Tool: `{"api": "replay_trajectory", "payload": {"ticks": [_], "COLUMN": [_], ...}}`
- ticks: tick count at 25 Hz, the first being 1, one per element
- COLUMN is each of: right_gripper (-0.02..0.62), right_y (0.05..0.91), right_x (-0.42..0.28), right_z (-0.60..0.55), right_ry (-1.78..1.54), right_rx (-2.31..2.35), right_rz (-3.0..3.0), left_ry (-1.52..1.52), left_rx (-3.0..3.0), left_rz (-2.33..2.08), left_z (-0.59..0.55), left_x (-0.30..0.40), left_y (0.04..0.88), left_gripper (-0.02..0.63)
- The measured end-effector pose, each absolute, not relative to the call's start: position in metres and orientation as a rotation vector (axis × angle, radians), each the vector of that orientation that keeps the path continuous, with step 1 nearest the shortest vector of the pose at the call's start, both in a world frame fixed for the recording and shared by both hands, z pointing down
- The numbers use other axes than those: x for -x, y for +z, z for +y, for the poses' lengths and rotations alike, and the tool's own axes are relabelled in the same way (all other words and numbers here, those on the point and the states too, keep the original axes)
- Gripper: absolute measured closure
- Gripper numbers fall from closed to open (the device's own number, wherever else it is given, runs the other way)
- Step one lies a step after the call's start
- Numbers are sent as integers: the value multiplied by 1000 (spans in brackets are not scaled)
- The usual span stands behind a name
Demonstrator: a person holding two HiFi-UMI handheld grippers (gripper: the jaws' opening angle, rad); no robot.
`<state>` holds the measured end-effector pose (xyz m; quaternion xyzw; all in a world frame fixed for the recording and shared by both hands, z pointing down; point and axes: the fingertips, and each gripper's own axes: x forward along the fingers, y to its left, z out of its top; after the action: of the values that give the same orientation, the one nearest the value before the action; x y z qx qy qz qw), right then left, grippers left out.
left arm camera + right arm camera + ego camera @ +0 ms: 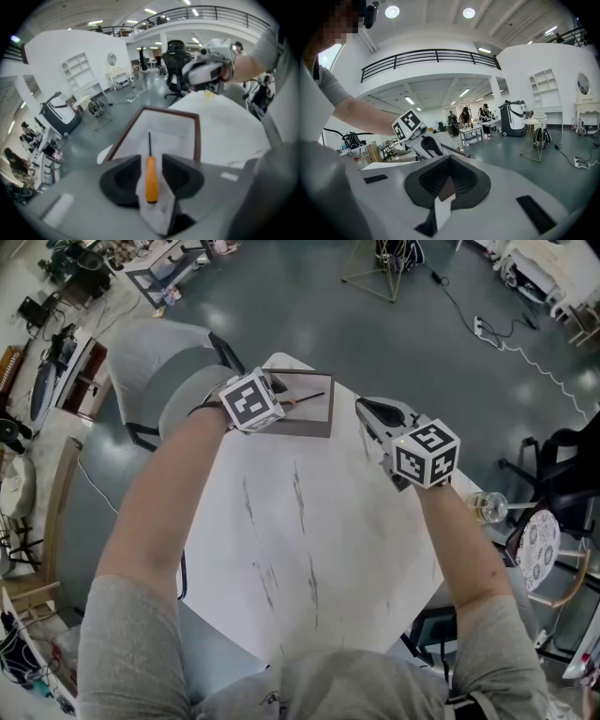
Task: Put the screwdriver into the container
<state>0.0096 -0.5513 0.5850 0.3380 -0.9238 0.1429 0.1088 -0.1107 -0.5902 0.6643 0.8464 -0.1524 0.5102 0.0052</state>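
A shallow brown-rimmed container point(330, 411) stands at the far edge of the white table point(300, 549). My left gripper point(277, 390) hovers at the container's left end. In the left gripper view the orange-handled screwdriver point(151, 178) lies between the jaws of the left gripper point(150, 157), with its dark shaft pointing over the container's white floor point(197, 136). A small gap shows on each side of the handle, so the jaws are open. In the head view the thin shaft of the screwdriver point(309, 397) shows inside the rim. My right gripper point(378, 414) hangs to the right of the container, shut and empty point(449, 159).
A grey chair point(155, 357) stands close behind the table's left far corner. At the right are a glass item point(489, 507), a round patterned stool point(536, 547) and a black chair point(567, 460). The container sits near the table's far edge.
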Motion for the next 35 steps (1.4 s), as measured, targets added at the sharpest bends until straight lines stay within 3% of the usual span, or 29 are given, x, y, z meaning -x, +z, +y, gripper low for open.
{"api": "replay_trajectory", "payload": {"ticks": [22,28,35], "right_gripper": [588,588,588], "right_y": [549,530,512], "right_x": [-12,-15,-8], "right_z": [-539,-530,-505], "right_ry": [359,361,373], "right_rx": [-1013,-1038,-1041], "right_rz": [-2670,-2664,-2642], "left_ry": [1518,1420,1089], "left_rx": [-2736,-2783,-2824], "left_rz": [-612,-679,-788], "left_z": [-582,-564,-513], "left_x": [121,125,142], "left_y": [605,582,559], "left_gripper": [476,497,559]}}
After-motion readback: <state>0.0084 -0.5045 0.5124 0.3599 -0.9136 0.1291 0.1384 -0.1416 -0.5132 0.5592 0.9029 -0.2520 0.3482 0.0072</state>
